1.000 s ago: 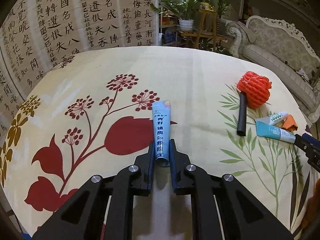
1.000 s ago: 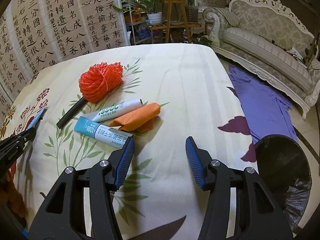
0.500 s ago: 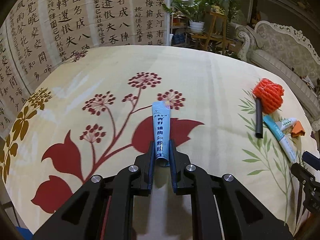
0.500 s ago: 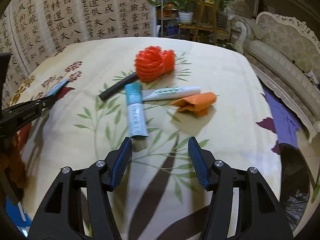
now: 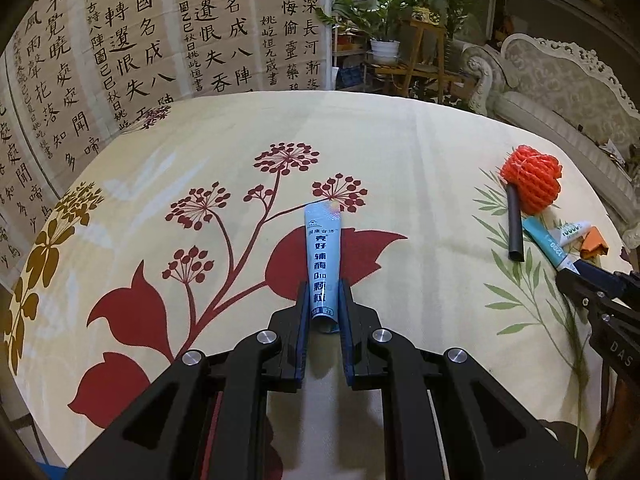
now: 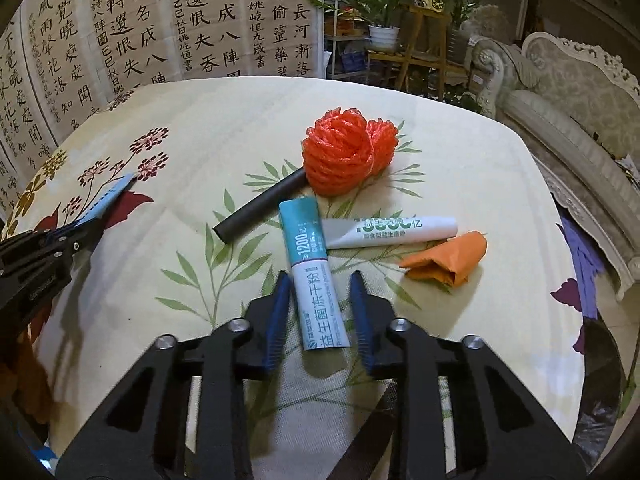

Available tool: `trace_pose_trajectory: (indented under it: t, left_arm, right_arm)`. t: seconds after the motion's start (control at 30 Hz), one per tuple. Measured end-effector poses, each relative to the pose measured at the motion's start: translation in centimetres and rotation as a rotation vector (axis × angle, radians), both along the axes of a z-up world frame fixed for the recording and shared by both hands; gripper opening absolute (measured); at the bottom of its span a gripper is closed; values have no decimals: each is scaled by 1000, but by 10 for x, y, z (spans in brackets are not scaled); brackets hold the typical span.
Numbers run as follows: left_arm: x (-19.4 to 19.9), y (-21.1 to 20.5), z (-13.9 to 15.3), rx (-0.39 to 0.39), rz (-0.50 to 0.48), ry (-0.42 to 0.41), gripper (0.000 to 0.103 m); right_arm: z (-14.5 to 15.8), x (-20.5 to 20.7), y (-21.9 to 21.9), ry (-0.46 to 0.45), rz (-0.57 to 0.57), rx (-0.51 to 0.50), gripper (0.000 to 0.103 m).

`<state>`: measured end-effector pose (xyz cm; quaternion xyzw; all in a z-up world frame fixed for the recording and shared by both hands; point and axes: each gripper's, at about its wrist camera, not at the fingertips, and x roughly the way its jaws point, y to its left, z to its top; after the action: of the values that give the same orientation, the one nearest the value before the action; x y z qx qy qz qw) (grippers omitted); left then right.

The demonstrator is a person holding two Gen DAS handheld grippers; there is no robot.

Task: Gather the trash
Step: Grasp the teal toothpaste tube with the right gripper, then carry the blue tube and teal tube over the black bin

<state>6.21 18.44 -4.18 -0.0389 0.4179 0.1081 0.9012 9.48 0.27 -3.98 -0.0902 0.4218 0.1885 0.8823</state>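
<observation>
Left wrist view: we look from just behind the left gripper along its fingers, tilted down onto the flowered tablecloth; close to the cloth, calligraphy screen behind.
Right wrist view: we sit behind the right gripper, also angled down — near the cloth, facing the same screen and sofa.
Shared ground: both views take in the orange net ball, black tube and plant stand.
Cross-sight: each camera catches the other gripper at its edge — we see the right one at the left view's right edge, and the reverse.
</observation>
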Motion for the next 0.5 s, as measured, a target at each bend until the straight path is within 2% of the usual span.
trace_pose_trajectory:
  t: [0.5]
  left_arm:
    - [-11,-23,2,8,-62,-12,15]
  right_arm:
    - [2,-46,-40,-6,-45,17,15]
